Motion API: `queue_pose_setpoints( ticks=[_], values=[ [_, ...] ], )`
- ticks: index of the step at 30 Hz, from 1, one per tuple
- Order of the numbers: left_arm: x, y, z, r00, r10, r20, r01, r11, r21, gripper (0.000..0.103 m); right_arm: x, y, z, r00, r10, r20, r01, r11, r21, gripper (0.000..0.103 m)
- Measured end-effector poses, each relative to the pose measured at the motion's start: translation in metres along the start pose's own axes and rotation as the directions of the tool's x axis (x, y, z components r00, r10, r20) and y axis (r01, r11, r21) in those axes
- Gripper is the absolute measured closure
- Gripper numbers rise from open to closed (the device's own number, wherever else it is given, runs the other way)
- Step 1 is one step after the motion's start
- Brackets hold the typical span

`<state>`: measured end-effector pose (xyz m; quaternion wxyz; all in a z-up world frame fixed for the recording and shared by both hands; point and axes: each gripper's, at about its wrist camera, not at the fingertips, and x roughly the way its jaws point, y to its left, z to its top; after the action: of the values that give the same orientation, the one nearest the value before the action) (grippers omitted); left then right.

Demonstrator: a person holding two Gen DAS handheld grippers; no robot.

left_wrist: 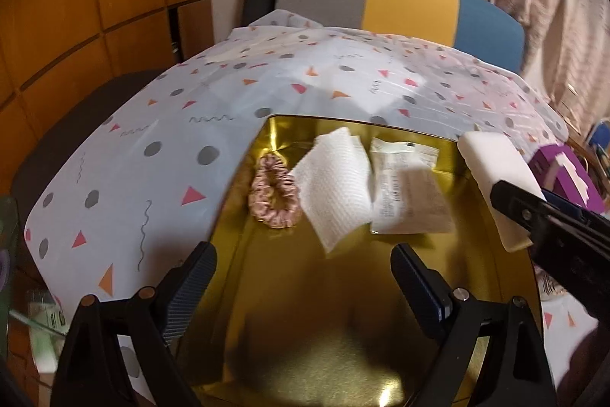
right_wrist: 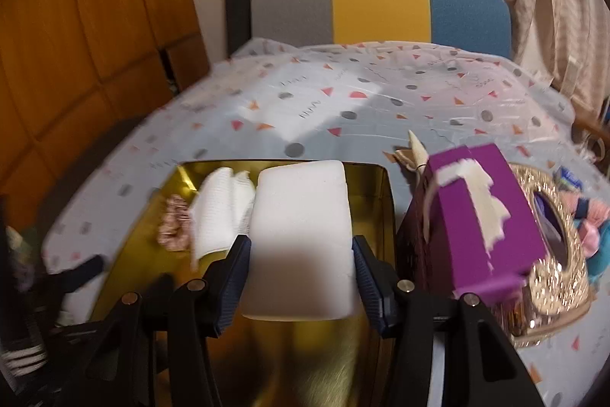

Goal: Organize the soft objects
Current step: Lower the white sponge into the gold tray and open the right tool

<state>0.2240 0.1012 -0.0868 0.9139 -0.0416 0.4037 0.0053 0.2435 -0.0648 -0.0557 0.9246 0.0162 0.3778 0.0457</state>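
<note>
Clamped in right tool (right_wrist: 301,269) — white sponge (right_wrist: 301,216), over gold tray's (right_wrist: 385,212) right edge; left tool (left_wrist: 303,277) spread, empty — could spring free if squeezed unevenly.

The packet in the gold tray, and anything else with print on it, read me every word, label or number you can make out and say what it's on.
Nothing can be quoted.
White packet in the gold tray: rows of dark print, too blurred to read.
Purple box: only a torn white patch, no lettering visible.
White sponge in the right tongs: blank.
Tablecloth: shapes and squiggles only, no words.
</note>
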Motion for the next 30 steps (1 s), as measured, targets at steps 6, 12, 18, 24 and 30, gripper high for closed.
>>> queue_pose_setpoints(
  ticks=[6,12,18,24,30],
  values=[
    [0.000,0.012,-0.002,1.000,0.002,-0.005,-0.002,1.000,-0.031,0.009,0.026,0.000,0.014,0.997,-0.072,-0.012,0.071,0.997,-0.006,0.049],
    [0.002,0.017,-0.003,1.000,-0.009,-0.014,0.008,0.999,-0.050,0.009,0.047,0.003,0.017,0.990,-0.138,-0.037,0.138,0.990,-0.006,0.049],
    [0.002,0.018,-0.003,1.000,-0.014,-0.020,0.013,0.998,-0.055,0.009,0.074,0.012,0.019,0.962,-0.258,-0.084,0.253,0.965,-0.070,0.047],
    [0.000,0.020,-0.006,0.999,-0.024,-0.028,0.022,0.997,-0.071,0.009,0.083,0.006,0.019,0.957,-0.257,-0.136,0.254,0.967,-0.034,0.047],
    [-0.001,0.017,-0.009,0.999,-0.029,-0.036,0.026,0.997,-0.067,0.009,0.071,0.015,0.018,0.959,-0.267,-0.100,0.261,0.963,-0.067,0.046]
  ],
)
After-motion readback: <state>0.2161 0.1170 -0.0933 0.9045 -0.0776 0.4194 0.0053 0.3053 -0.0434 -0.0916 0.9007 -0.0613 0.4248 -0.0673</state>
